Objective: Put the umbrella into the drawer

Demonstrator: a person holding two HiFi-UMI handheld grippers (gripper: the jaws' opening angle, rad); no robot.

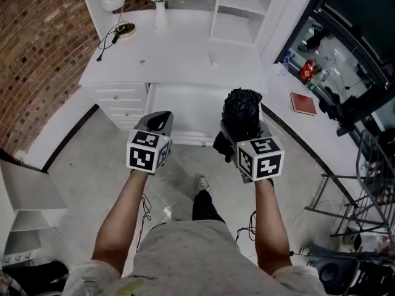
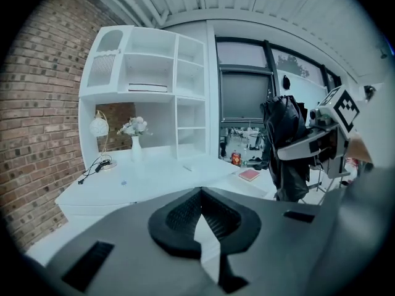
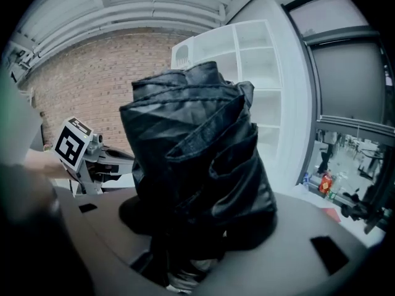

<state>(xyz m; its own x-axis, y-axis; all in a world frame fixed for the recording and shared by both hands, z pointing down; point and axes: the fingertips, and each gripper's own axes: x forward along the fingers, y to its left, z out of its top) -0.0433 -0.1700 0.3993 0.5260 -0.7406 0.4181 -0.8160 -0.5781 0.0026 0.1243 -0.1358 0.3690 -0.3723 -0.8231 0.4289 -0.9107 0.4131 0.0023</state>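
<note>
A folded black umbrella (image 1: 242, 108) stands up out of my right gripper (image 1: 242, 127), which is shut on its lower part. In the right gripper view the umbrella (image 3: 197, 147) fills the middle and hides the jaws. My left gripper (image 1: 162, 118) is level with it to the left, shut with nothing in it; its pads (image 2: 182, 211) meet at the tips. Both grippers hover over the front of a wide white drawer (image 1: 185, 113) that appears pulled out from under the desktop (image 1: 179, 48). The left gripper view shows the umbrella (image 2: 285, 147) off to its right.
On the desk stand a lamp (image 1: 113, 0), a vase of flowers (image 1: 160, 5) and a white shelf unit (image 1: 237, 8). A stack of small drawers (image 1: 120, 103) sits left of the wide one. A red book (image 1: 303, 103) lies on the right counter; a metal rack (image 1: 370, 190) stands at the right.
</note>
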